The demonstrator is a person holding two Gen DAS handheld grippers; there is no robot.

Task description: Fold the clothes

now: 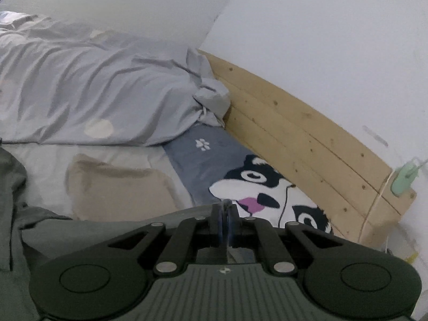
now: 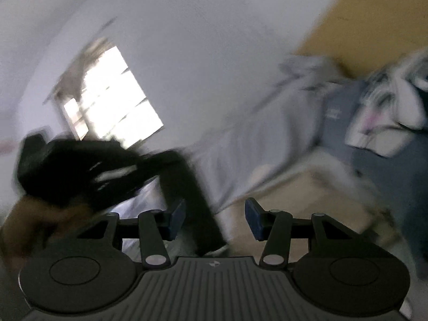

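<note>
Our left gripper [image 1: 226,214] has its jaws clenched on the grey-green garment [image 1: 16,214], which drapes over the near left of the bed; beyond lie a beige pillow [image 1: 120,187], a crumpled pale duvet [image 1: 93,93] and a dog-print blanket [image 1: 267,190] by the wooden headboard [image 1: 307,139]; our right gripper [image 2: 215,218] hangs released, its view blurred.

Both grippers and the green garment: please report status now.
Left gripper shut; whether it pinches the green garment cannot be seen. Right gripper open, empty, view blurred. Duvet bunched behind.
</note>
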